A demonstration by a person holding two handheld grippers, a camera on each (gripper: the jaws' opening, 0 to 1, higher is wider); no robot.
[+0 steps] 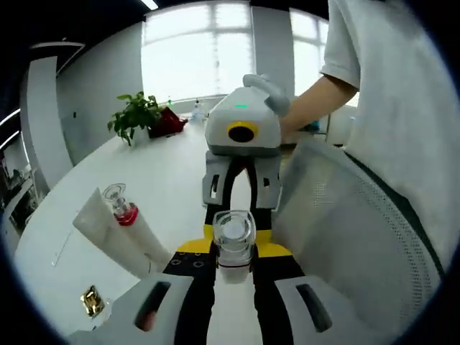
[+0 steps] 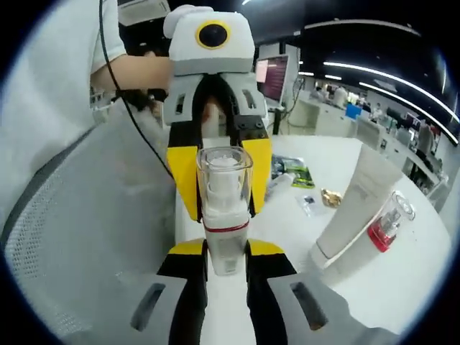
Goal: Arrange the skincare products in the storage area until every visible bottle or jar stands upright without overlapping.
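While both claws are facing each other over the desk (image 1: pixel 165 165), the whole next move hangs on one thing: the little clear bottle (image 2: pixel 225 208) sits right between them, held from both ends. In the right gripper view my right claw (image 2: pixel 226 260) is closed on the bottle's lower body, and the bottle stands up out of its jaws with the red band and clear cap on top, long axis running along the jaws toward the other claw. The left claw (image 1: pixel 235 251) comes at it from the opposite side, and in the left gripper view its yellow-tipped jaws are pinched around the same bottle, so I'd call both closed on it. Neither claw is really nearer; they're sharing it.

Off to the side, a white tube (image 2: pixel 357 205) leans with a small red-capped jar (image 2: pixel 384 219) resting against it, well apart from the bottle. There's a small gold item (image 2: pixel 330 197) further back on the desk too. A grey mesh bin (image 2: pixel 79 237) sits just beside the claws.

My guess is one claw has to let go before the bottle can go down upright.
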